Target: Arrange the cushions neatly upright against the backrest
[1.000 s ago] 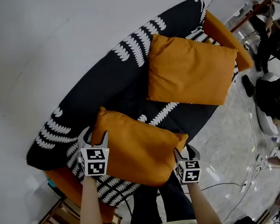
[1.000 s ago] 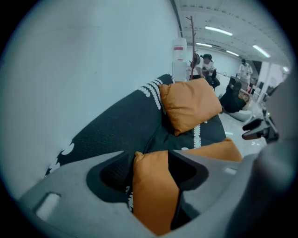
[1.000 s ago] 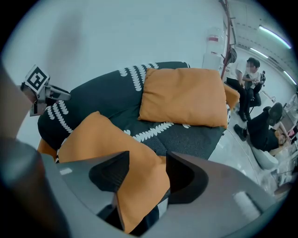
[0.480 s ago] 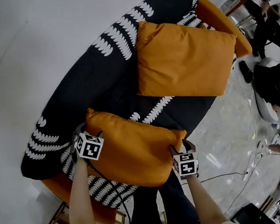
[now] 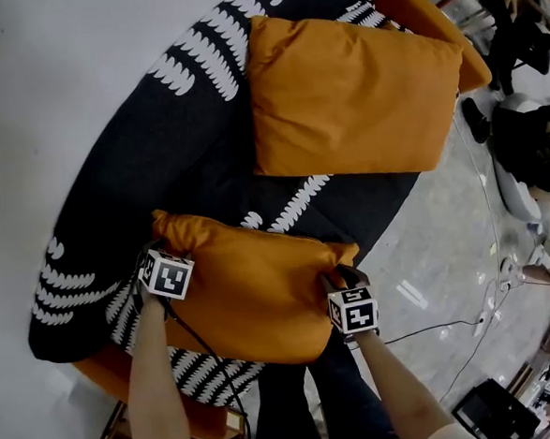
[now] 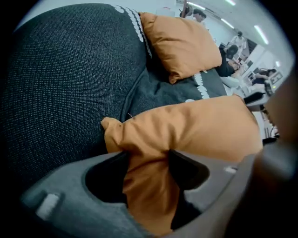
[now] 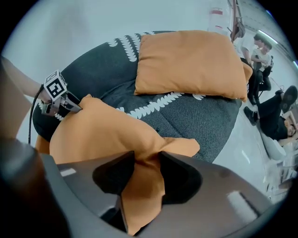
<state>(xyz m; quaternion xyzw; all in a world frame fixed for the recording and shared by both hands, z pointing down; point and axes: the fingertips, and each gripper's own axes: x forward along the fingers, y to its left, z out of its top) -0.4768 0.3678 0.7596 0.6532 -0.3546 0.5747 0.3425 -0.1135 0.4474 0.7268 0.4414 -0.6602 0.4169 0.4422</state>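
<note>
Near cushion [image 5: 252, 290], orange, sits at the near edge of the sofa [image 5: 139, 148] seat, spanning left to right and held at both ends. Left gripper [image 6: 146, 162]: jaws have just been closing and are clamped on the cushion's left corner, with bunched fabric pinched between the pads. It points steeply down beside the backrest [image 6: 60, 83]. Right gripper [image 7: 146, 172]: jaws have also just been closing and grip the cushion's right corner, a flap of fabric hanging down between them. Far cushion [image 5: 351, 96], same orange, lies well apart on the far right part of the seat, its far edge against the backrest; how upright it stands cannot be judged. The sofa is rounded, in dark woven cloth with white leaf-pattern bands, over an orange base [image 5: 127, 384]. To the right is pale glossy floor [image 5: 446, 249] with a thin cable [image 5: 433, 329] running across it. Seated people [image 5: 534, 158] at the far right, well clear of the sofa.
</note>
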